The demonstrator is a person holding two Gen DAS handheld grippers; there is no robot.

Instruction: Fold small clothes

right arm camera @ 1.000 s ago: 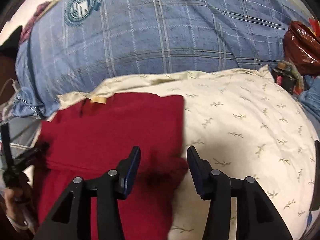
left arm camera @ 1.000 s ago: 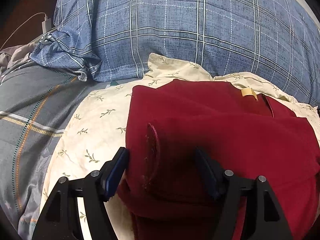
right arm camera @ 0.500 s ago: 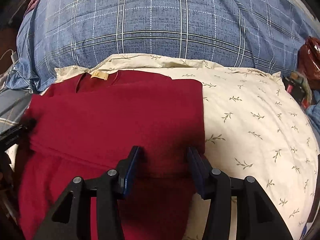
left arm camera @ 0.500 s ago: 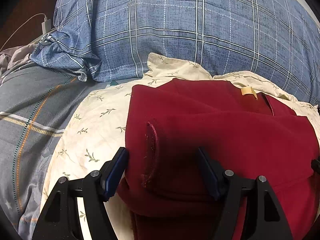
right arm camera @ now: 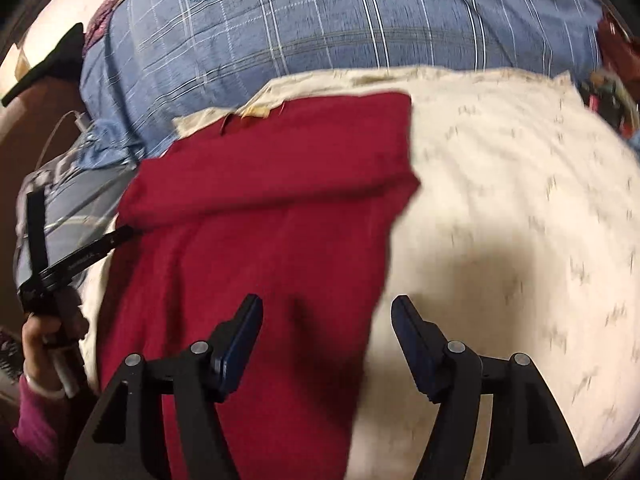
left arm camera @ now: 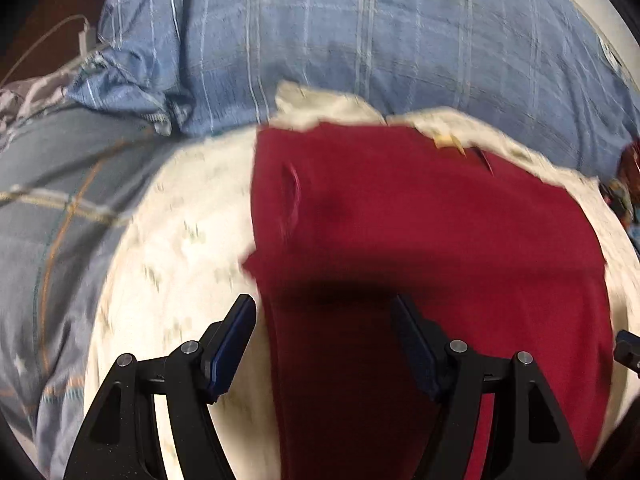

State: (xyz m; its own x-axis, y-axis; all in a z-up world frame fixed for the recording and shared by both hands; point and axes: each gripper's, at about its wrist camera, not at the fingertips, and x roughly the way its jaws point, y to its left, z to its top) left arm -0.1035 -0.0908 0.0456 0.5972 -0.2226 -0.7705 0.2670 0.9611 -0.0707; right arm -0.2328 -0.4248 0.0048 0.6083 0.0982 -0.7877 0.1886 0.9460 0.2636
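So far the red shirt (right arm camera: 256,216) lies flat on the cream leaf-print pillow (right arm camera: 500,200), collar and tan label toward the far edge of the pillow, where it meets the blue plaid quilt (right arm camera: 340,24). Its sides look already turned in: one sleeve is folded across the chest, its cuff showing near the shirt's left edge in the left view, and the body makes a long narrow strip running from the collar down toward me. By my reading the lengthwise folds are done and the crosswise fold, hem up to collar, is what is left.

My right tongs (right arm camera: 326,334) have just been opening. They stand released now, straddling the shirt's right edge low on the strip, red cloth under one pad and bare pillow under the other, neither pad pressing on it. My left tongs (left arm camera: 322,332) are released too, spread wide over the shirt's left edge at about the same level, the fabric lying slack between them. From the right view I can see the left tool's arm lying across that edge, with the person's hand (right arm camera: 48,332) on its handle by the near-left corner of the pillow. Both views are smeared with motion, so finer creases I cannot make out.
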